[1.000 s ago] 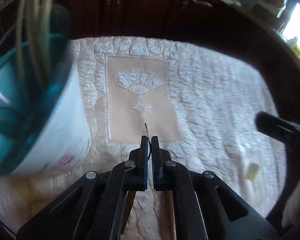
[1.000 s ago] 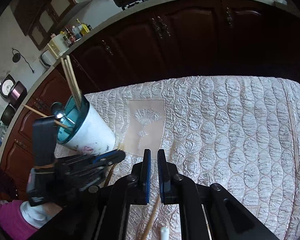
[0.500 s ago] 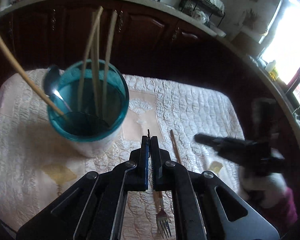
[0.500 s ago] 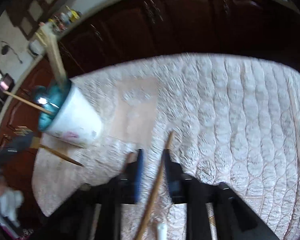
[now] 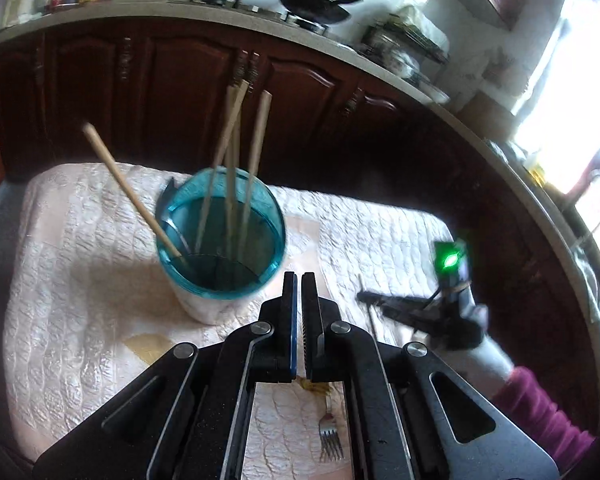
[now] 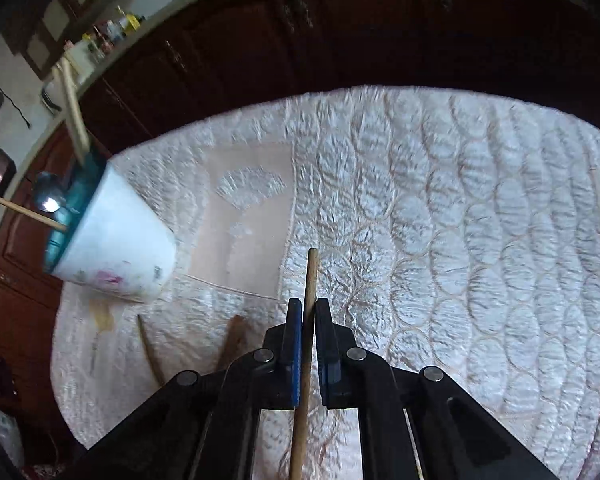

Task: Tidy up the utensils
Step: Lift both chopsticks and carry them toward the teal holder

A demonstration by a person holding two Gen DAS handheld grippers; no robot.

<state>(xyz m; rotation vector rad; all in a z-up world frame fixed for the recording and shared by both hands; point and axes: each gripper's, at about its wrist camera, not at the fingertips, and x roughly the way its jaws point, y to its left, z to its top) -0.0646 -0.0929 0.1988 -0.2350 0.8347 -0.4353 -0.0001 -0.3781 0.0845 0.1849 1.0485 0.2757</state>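
Dark wooden cabinets ring a worktop [image 5: 60,264] under a quilted white cloth. At ten o'clock from the left gripper [image 5: 299,280], whose jaws are closed on nothing, a teal-rimmed cup [image 5: 220,240] holds chopsticks [image 5: 230,168] and a spoon. A fork [image 5: 331,440] lies at six o'clock. The right gripper [image 6: 309,308] clamps one chopstick [image 6: 310,276], pointing to twelve.

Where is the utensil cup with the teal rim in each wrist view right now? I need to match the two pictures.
Left wrist view: the utensil cup stands centre-left, just beyond the left gripper, seen from above with chopsticks inside.
Right wrist view: the utensil cup is at the left edge, seen from the side and looking tilted.
Shared landmark: the beige fan-embroidered panel of the quilted cloth, right beside the cup.
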